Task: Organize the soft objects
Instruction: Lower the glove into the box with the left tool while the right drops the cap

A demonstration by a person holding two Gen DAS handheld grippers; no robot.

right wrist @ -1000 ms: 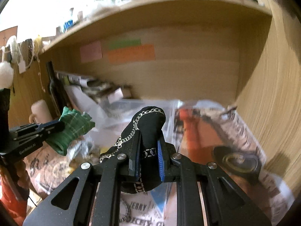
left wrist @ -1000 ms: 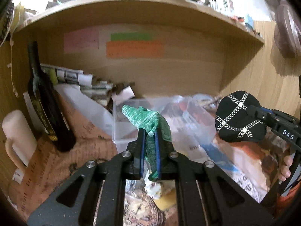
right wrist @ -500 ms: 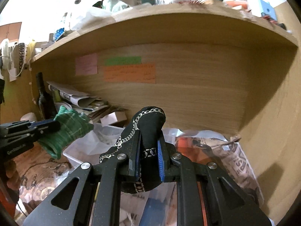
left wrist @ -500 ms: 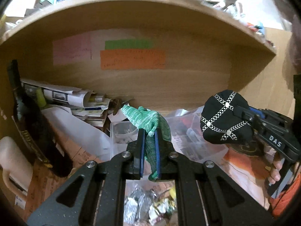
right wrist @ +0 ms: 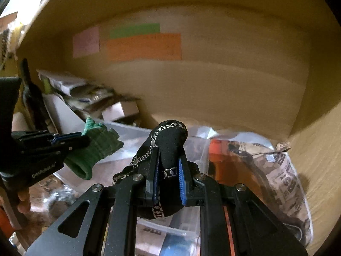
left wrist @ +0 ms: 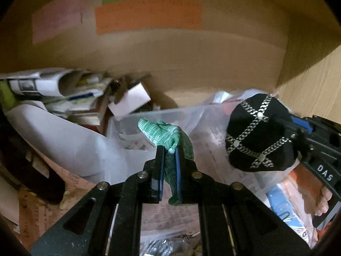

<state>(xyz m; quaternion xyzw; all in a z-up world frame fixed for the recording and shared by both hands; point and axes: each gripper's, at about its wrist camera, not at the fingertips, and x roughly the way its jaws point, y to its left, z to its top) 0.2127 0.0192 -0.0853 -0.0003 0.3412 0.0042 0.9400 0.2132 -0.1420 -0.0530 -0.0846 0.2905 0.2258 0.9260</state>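
My left gripper (left wrist: 169, 152) is shut on a green knitted cloth (left wrist: 164, 133) and holds it in the air over a clear plastic bin (left wrist: 127, 125). It also shows at the left of the right wrist view (right wrist: 85, 137), with the green cloth (right wrist: 93, 151) hanging from it. My right gripper (right wrist: 168, 157) is shut on a black soft cap with silver chain trim (right wrist: 168, 140). In the left wrist view the cap (left wrist: 259, 133) and the right gripper (left wrist: 298, 132) sit to the right, level with the green cloth.
Both grippers are inside a wooden shelf bay with coloured paper notes (left wrist: 147, 15) on the back wall. Rolled newspapers and a small box (left wrist: 130, 101) are piled at the back left. Plastic-wrapped papers (right wrist: 266, 160) cover the right floor. A dark bottle (right wrist: 29, 93) stands left.
Both grippers have moved forward and deeper into the shelf bay, still holding their items. The back wall and bin are closer; the upper shelf edge has left the view.
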